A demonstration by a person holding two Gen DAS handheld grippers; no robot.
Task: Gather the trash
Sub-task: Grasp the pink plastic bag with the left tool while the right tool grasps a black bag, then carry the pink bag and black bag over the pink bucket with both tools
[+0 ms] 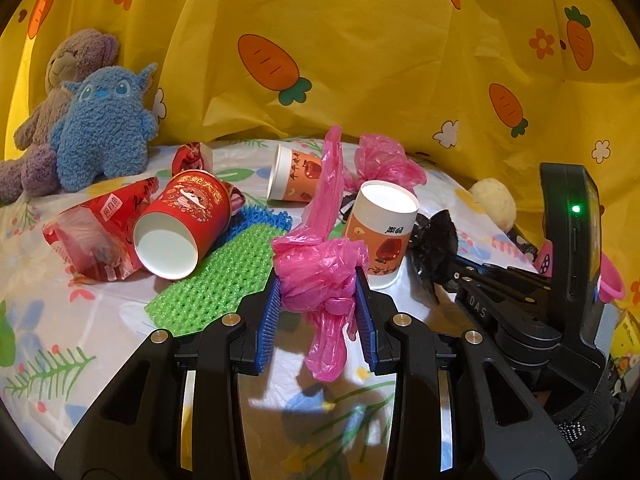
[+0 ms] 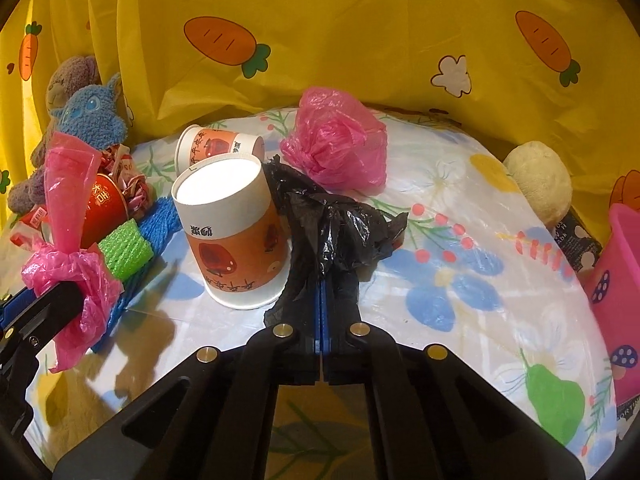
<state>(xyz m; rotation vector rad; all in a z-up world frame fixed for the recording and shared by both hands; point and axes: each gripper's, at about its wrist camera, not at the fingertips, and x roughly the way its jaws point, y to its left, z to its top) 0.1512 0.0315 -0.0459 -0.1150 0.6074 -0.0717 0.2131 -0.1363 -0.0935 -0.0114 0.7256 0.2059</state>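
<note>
The knotted pink plastic bag (image 1: pixel 320 264) sat clenched between the blue pads of the left tool (image 1: pixel 318 292), its knot bunched at the pad tips, one tail sticking up and another hanging down over the flower-printed surface (image 1: pixel 80 320). From the right wrist view the same bag (image 2: pixel 68 264) showed at the left edge, carried on the left tool (image 2: pixel 48 296) above the surface.

The crumpled black plastic bag (image 2: pixel 336 220) lay on the surface just right of an upside-down orange paper cup (image 2: pixel 232 232), touching its side. The right tool (image 2: pixel 322 300) was clamped tight on the bag's near end, its blue pads pressed together with black film pinched between them and draped over them. In the left wrist view the black bag (image 1: pixel 434 248) appeared beside that cup (image 1: pixel 380 232), with the right tool's arm reaching in from the right.

Behind these, a second orange cup (image 2: pixel 218 146) lay on its side, and a loose pink plastic bag (image 2: pixel 336 148) was heaped near the back edge of the surface. To the left lay a red paper cup (image 1: pixel 180 228) on its side, mouth toward the camera, resting on a green mesh pad (image 1: pixel 216 280) and a blue mesh pad (image 1: pixel 256 220); a red snack wrapper (image 1: pixel 92 232) lay against it.

A blue plush toy (image 1: pixel 104 132) and a grey-brown plush bear (image 1: pixel 68 76) leaned at the far left against a yellow carrot-printed cloth (image 1: pixel 360 60). A cream plush ball (image 2: pixel 540 184) and a pink bin (image 2: pixel 620 280) were at the right.
</note>
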